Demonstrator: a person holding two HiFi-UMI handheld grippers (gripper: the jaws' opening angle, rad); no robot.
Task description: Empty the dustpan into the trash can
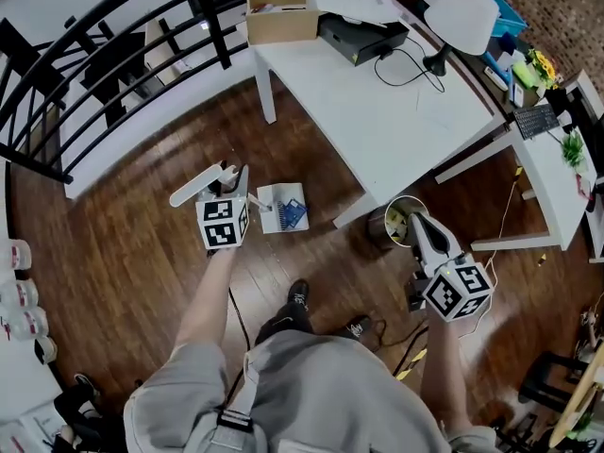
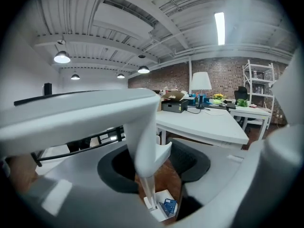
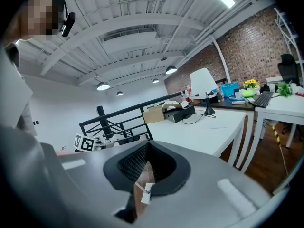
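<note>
A white long-handled dustpan (image 1: 282, 208) is by the floor in front of me, with blue debris (image 1: 293, 214) in its pan. My left gripper (image 1: 236, 179) is shut on its white handle (image 1: 198, 187). In the left gripper view the handle (image 2: 142, 141) passes between the jaws and the pan (image 2: 159, 204) hangs below. A round silver trash can (image 1: 389, 226) stands by the table leg. My right gripper (image 1: 418, 223) points at the can's rim from the near side. Its jaws look shut, and I see nothing held between them (image 3: 145, 165).
A white table (image 1: 396, 111) carries a cardboard box (image 1: 281, 9), a black case and a lamp (image 1: 462, 12). A black railing (image 1: 113, 55) runs along the back left. A second desk (image 1: 557, 168) stands at the right. My shoes (image 1: 297, 295) are near a floor cable.
</note>
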